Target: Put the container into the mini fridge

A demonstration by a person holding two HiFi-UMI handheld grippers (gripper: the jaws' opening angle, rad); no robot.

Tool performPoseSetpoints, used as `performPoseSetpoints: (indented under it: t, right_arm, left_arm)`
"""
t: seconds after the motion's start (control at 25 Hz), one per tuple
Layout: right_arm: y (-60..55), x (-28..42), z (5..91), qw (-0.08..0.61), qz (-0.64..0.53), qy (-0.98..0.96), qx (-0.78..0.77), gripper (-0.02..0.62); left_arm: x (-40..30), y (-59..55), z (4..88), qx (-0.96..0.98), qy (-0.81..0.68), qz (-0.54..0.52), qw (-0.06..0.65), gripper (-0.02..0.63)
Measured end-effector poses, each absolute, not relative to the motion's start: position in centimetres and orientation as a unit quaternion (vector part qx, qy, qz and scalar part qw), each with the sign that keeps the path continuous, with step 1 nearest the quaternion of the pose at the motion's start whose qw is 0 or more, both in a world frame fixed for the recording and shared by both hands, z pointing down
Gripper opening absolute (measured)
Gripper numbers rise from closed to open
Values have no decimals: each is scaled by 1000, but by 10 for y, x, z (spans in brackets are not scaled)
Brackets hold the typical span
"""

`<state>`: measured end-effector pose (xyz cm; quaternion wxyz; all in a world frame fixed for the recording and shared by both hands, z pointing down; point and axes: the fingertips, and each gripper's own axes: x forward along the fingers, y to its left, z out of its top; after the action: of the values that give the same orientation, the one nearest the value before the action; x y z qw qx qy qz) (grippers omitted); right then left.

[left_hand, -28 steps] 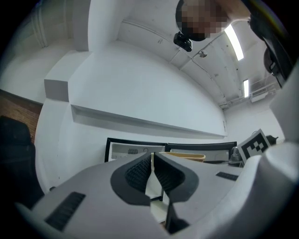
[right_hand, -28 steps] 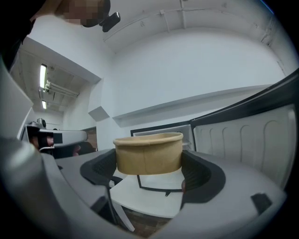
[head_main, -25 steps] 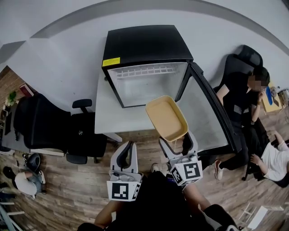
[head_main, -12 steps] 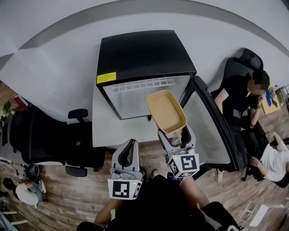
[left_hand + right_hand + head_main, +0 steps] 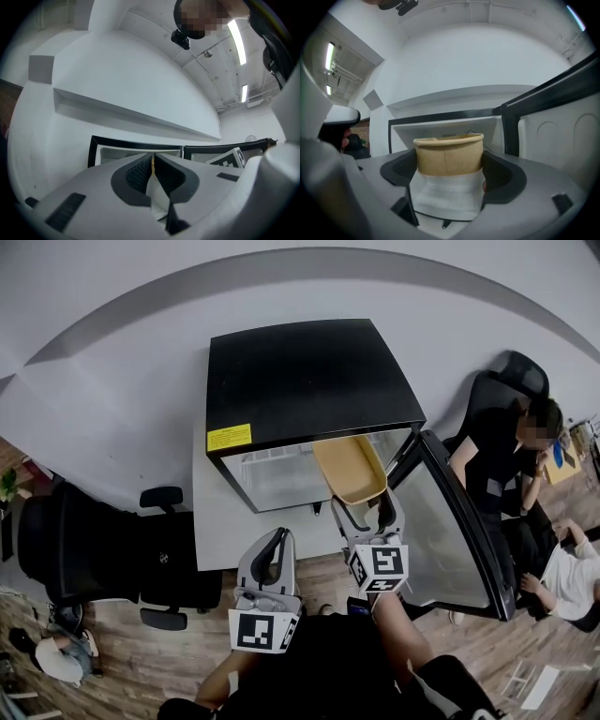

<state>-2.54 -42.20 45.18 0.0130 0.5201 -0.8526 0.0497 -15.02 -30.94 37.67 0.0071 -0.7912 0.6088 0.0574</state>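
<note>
The black mini fridge (image 5: pixel 300 381) stands on a low white table, its door (image 5: pixel 459 521) swung open to the right and its white inside (image 5: pixel 281 474) showing. A tan paper container (image 5: pixel 349 468) is held in my right gripper (image 5: pixel 361 512), which is shut on its near end; the far end reaches into the fridge opening. In the right gripper view the container (image 5: pixel 449 153) sits between the jaws, in front of the fridge opening (image 5: pixel 445 127). My left gripper (image 5: pixel 267 563) hangs below the table edge, jaws together and empty (image 5: pixel 152 173).
The white table (image 5: pixel 220 526) carries the fridge. Black office chairs (image 5: pixel 103 540) stand at the left. At the right, beyond the open door, a person (image 5: pixel 506 456) sits in a black chair and another person (image 5: pixel 572 577) sits lower. Wood floor lies below.
The right gripper has carried the container forward, from in front of the fridge to partly inside its opening. The view has moved closer over the fridge. The left gripper stays shut.
</note>
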Motion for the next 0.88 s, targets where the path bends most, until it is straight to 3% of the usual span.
performPoseSetpoints:
  t: [0.88]
  right_arm:
    - [-542, -60, 477, 48, 51, -837, 543, 436]
  left_arm:
    - [-180, -355, 391, -789, 612, 53, -23, 25]
